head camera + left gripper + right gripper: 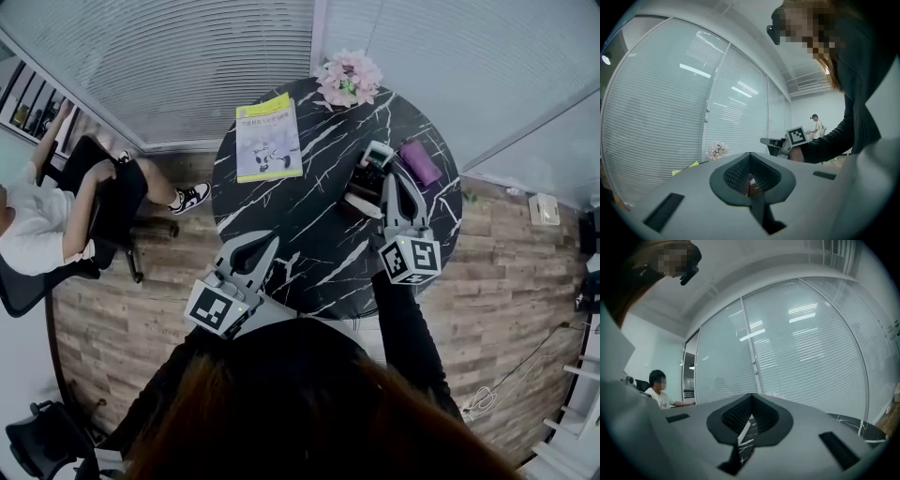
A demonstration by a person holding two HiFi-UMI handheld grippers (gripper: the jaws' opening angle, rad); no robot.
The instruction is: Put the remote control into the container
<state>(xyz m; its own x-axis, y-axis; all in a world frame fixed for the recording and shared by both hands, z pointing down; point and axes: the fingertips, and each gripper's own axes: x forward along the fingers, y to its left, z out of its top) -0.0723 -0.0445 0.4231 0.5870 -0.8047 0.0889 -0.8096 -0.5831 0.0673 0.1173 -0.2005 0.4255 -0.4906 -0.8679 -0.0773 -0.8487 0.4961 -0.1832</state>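
A light remote control (378, 154) lies in a small dark container (362, 190) on the right part of the round black marble table (309, 234). My right gripper (394, 174) is raised just right of the container, jaws shut with nothing between them; in the right gripper view (749, 421) only a sliver of table shows through the closed jaws. My left gripper (269, 244) hovers over the table's near left edge, also shut and empty (750, 181). From the left gripper view the right gripper (774, 142) is seen with its marker cube.
A yellow-green booklet (267, 137) lies at the table's far left. A pink flower bunch (349, 79) stands at the far edge, and a purple object (420, 161) lies right of the container. A person (37, 220) sits on a chair at left. Glass walls with blinds stand behind.
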